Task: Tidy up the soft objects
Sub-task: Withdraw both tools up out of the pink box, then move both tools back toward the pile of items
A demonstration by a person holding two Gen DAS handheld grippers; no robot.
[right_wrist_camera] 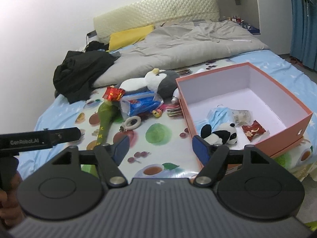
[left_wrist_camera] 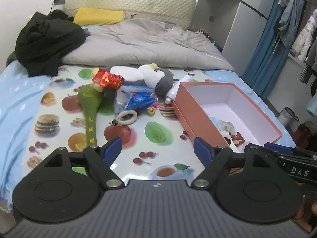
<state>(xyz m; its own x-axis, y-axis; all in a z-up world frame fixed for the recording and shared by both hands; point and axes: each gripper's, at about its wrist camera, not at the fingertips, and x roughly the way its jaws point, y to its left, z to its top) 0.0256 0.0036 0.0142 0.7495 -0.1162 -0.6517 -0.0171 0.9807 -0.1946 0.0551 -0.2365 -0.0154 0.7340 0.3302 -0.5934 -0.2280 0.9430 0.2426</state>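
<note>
An open pink box (left_wrist_camera: 200,117) (right_wrist_camera: 281,97) stands on the fruit-print sheet (left_wrist_camera: 158,132) at the right. Inside it lie a panda plush (right_wrist_camera: 220,133), a blue face mask (right_wrist_camera: 220,116), a clear packet (right_wrist_camera: 240,115) and a red packet (right_wrist_camera: 253,131). Left of the box is a pile: a grey-and-white plush (left_wrist_camera: 150,75) (right_wrist_camera: 156,81), a red foil bag (left_wrist_camera: 108,79) (right_wrist_camera: 114,94), a blue plastic bag (left_wrist_camera: 134,98) (right_wrist_camera: 138,104), a green plush paddle (left_wrist_camera: 90,107) (right_wrist_camera: 106,119), a white ring (left_wrist_camera: 126,117) (right_wrist_camera: 132,122). My left gripper (left_wrist_camera: 157,148) and right gripper (right_wrist_camera: 160,148) hang open above the sheet's near edge, empty.
A grey duvet (left_wrist_camera: 142,43), a black garment (left_wrist_camera: 45,41) and a yellow pillow (left_wrist_camera: 99,15) fill the far bed. A white bottle (left_wrist_camera: 176,91) lies beside the box's far corner. Blue curtain and hanging clothes (left_wrist_camera: 287,29) stand right of the bed.
</note>
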